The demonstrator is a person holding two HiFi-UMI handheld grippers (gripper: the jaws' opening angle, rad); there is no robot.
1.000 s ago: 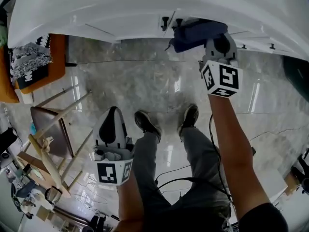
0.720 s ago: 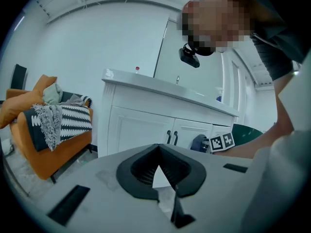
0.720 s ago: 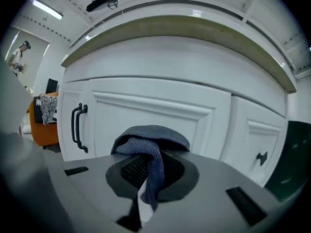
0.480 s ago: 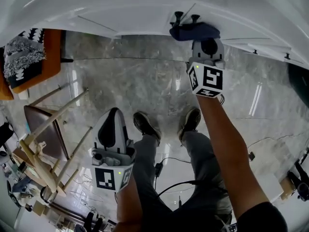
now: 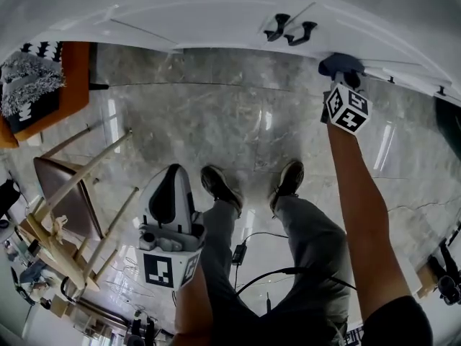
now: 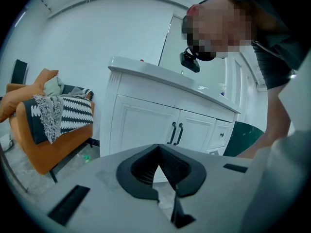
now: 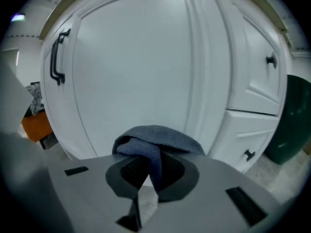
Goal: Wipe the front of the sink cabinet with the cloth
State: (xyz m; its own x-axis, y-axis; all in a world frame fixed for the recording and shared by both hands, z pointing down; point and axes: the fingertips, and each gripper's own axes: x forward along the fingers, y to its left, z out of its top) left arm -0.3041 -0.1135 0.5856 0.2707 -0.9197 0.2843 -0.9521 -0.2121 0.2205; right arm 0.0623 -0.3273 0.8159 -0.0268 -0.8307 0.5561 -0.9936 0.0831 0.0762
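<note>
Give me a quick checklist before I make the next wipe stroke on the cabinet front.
1. Cloth clamped in right gripper: ok.
2. Cloth facing the cabinet door: ok.
3. Cloth pressed flat on the door: cannot tell.
4. Door handle apart from the cloth, off to its left: ok.
5. Left gripper shut, empty, back from the cabinet: ok.

Bright, even light; glossy glare; fisheye edges.
</note>
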